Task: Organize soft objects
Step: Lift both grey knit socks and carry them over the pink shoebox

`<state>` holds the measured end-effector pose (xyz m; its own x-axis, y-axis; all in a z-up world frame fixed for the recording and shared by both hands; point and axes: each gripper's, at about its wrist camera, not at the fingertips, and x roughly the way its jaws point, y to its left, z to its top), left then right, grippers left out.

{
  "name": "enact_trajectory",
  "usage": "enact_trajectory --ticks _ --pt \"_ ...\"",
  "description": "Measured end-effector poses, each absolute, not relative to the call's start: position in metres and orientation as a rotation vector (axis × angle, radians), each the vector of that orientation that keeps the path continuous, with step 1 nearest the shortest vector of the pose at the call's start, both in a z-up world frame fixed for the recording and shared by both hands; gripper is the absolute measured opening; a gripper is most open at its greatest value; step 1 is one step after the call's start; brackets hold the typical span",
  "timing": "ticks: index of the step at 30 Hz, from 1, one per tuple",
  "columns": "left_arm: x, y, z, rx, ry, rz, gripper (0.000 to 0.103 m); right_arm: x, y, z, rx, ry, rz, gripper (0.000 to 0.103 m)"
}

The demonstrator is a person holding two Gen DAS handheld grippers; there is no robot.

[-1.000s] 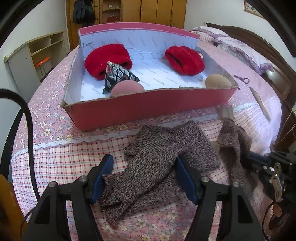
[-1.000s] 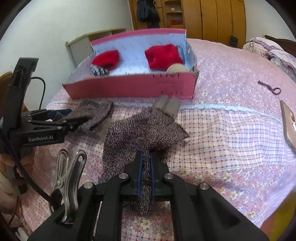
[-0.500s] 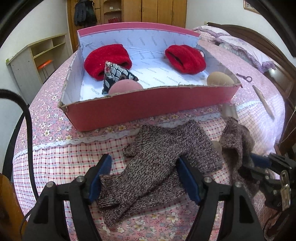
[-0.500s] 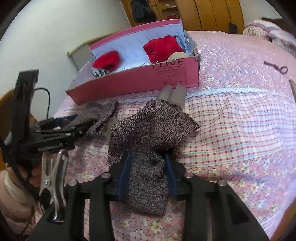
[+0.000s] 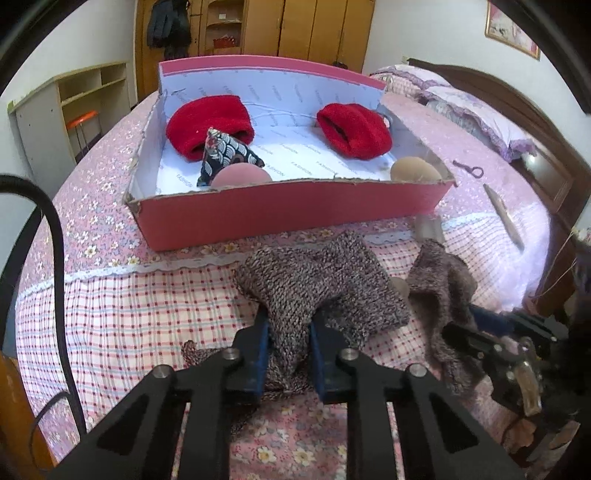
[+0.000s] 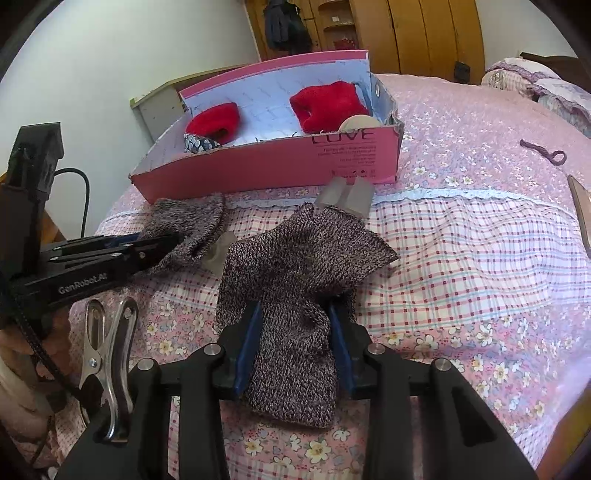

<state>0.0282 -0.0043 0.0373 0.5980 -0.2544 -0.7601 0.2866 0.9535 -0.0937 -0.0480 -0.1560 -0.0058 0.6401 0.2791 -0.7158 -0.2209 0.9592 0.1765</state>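
- the left claw (image 5: pixel 288 354) has just been closing and now pinches the bunched near end of a grey-brown knit sock (image 5: pixel 321 291) between its blue pads — the rest of that sock lies spread on the bed, just in front of the box.
- the right claw (image 6: pixel 291 343) has its jaws part way apart, narrowing a little just now, with the second knit sock (image 6: pixel 295 295) lying between the pads; the pads sit at the cloth's edges, and i cannot tell if they press on it, so i judge it loosely bracketed rather than gripped.
- the pink box (image 5: pixel 280 218) sits further back on the bed and already holds two red knit pieces (image 5: pixel 210 125), a dark patterned pouch (image 5: pixel 225 155), a pink ball (image 5: pixel 240 175) and a tan ball (image 5: pixel 413 168) near the right wall.
- progress, as i read it: most soft things are in the box; the two socks are still outside it, so pairing or lifting them in is what remains.
- a small grey folded thing (image 6: pixel 347 194) lies beside the box's front wall; i cannot tell what it is.
- the surface is a bed (image 6: pixel 480 258) with a pink flowered and checked cover — soft and wrinkled, so cloth may drag on it.
- around it: wooden wardrobes (image 5: pixel 314 29) behind, a pale shelf unit (image 5: pixel 74 99) to the left, pillows (image 5: pixel 476 110) and a dark headboard to the right.
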Motion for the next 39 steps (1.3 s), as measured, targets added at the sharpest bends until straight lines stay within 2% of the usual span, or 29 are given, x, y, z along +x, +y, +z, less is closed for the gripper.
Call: enact_trajectory --ticks 2,4,6,9,27,39 --pt "0.026 -0.001 0.039 0.018 0.878 -0.319 0.018 -0.051 -0.157 -0.005 0.074 0.821 0.275 0.030" --pt "0.024 0.003 0.041 0.000 0.880 -0.322 0.017 -0.052 -0.159 -0.003 0.081 0.811 0.266 0.019" --pt "0.021 0.005 0.043 -0.005 0.883 -0.325 0.016 -0.052 -0.163 -0.002 0.085 0.802 0.254 0.013" --pt "0.015 0.008 0.048 -0.008 0.867 -0.321 0.014 -0.054 -0.167 0.003 0.110 0.777 0.256 0.009" --pt "-0.014 0.020 0.092 -0.037 0.769 -0.345 0.011 -0.069 -0.158 0.044 0.076 0.641 0.288 0.008" --pt "-0.006 0.025 0.120 -0.048 0.724 -0.341 0.011 -0.066 -0.153 0.072 0.066 0.595 0.320 0.008"
